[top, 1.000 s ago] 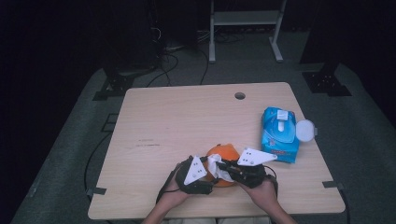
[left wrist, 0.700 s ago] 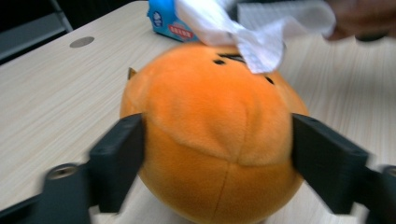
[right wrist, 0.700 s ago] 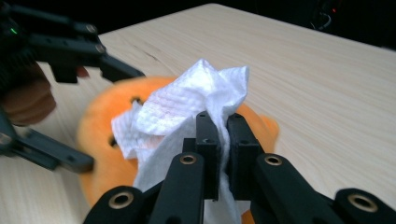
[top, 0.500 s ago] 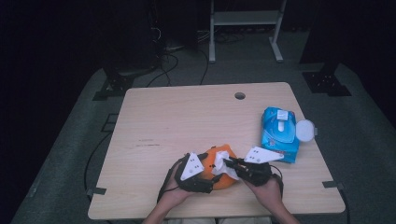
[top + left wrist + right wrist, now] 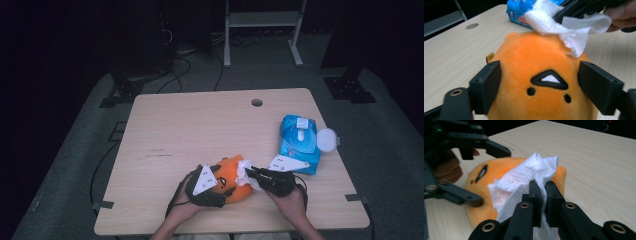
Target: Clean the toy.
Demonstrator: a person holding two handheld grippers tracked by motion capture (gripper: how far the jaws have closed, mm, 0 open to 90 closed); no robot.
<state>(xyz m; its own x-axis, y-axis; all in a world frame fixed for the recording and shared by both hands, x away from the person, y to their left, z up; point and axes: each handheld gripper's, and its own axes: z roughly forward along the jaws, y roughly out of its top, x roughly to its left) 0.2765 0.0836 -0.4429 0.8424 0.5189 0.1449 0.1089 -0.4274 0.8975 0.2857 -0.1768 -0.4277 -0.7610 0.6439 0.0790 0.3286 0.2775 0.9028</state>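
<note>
At the bottom middle of the high view, nearest the person, the orange plush [image 5: 234,179] lies on the tabletop [image 5: 200,130] between the two tongs. The left tongs [image 5: 227,191] come in from the lower left and straddle it. In the left gripper view its jaws stand at either flank of the plush [image 5: 541,82], at the lower left and lower right of the frame, the stitched face between them. They have just been easing apart. Whether the pads press the fabric I cannot tell; they look to sit right against it.

The right tongs [image 5: 250,172] reach in from the right, clamped tight on a white wipe [image 5: 245,172]. In the right gripper view the jaws rise from the bottom centre, pinching the wipe [image 5: 524,180], which bunches up over the top of the plush [image 5: 486,177] and touches it. In the left gripper view the wipe [image 5: 564,27] drapes onto the plush's crown at the upper right.

Farther back, to the right of centre in the high view, a blue pack [image 5: 299,142] lies on the tabletop, lid flipped open, just beyond the right hand [image 5: 290,202].
</note>
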